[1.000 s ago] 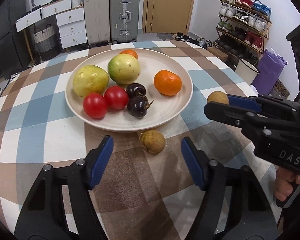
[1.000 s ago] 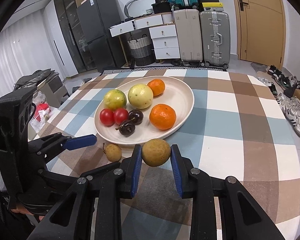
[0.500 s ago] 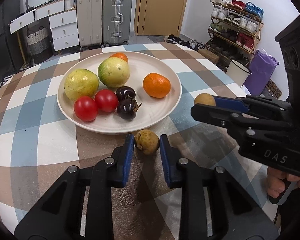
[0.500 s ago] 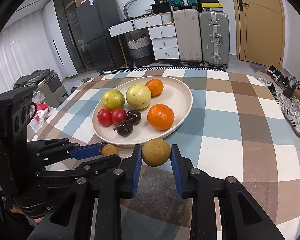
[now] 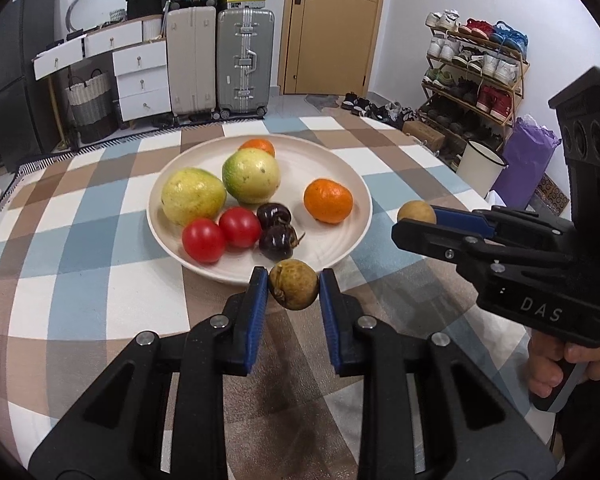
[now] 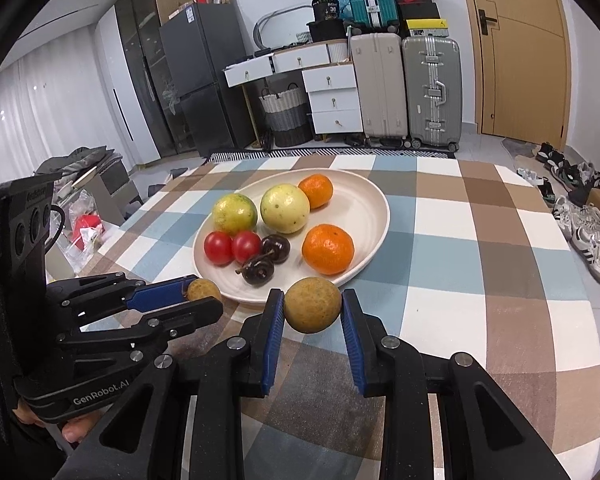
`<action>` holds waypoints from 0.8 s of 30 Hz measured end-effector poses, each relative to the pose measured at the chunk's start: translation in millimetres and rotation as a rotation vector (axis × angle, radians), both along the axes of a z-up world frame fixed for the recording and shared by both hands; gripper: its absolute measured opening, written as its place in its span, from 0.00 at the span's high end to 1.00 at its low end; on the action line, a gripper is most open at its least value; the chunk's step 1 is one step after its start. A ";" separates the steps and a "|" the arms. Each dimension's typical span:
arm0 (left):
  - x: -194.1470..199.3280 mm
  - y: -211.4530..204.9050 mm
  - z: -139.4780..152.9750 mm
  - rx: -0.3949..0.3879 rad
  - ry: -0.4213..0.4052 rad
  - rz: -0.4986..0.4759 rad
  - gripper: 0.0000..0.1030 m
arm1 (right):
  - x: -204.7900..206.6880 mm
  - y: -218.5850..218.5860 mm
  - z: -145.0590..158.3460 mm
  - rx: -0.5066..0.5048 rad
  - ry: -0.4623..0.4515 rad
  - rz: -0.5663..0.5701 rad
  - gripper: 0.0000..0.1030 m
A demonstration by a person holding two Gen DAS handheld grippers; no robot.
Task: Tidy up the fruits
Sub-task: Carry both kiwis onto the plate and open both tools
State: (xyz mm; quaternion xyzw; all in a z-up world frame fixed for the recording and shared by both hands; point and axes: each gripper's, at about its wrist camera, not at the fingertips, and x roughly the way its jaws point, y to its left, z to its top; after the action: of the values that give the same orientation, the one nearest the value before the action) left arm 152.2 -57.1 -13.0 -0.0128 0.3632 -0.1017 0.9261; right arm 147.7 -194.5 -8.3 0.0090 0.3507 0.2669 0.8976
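In the left wrist view, the far orange (image 5: 257, 146) at the plate's (image 5: 332, 152) back edge shows only its top, hidden behind the green-yellow fruit (image 5: 251, 176). The brown fruit (image 5: 416, 211) in the right hand-held gripper (image 5: 414, 222) is half covered by the near black finger. The hand (image 5: 560, 364) on that grip is cut by the picture's right side. In the right wrist view, the small brown fruit (image 6: 204, 290) is partly masked by the left hand-held gripper (image 6: 198, 298), whose holding hand (image 6: 74, 432) shows only a fingertip. The surface (image 6: 480, 240) runs out past the lower edge there.
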 end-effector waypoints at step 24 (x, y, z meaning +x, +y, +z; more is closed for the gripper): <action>22.3 25.0 56.7 -0.020 -0.108 0.041 0.77 | 31.0 14.6 55.9 0.006 -0.066 0.043 0.72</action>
State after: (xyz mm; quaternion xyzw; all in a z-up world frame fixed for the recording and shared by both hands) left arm 174.4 -32.1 43.7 -0.0240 0.3112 -0.0867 0.9461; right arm 178.8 -179.9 47.6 -0.0048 0.3204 0.2873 0.9026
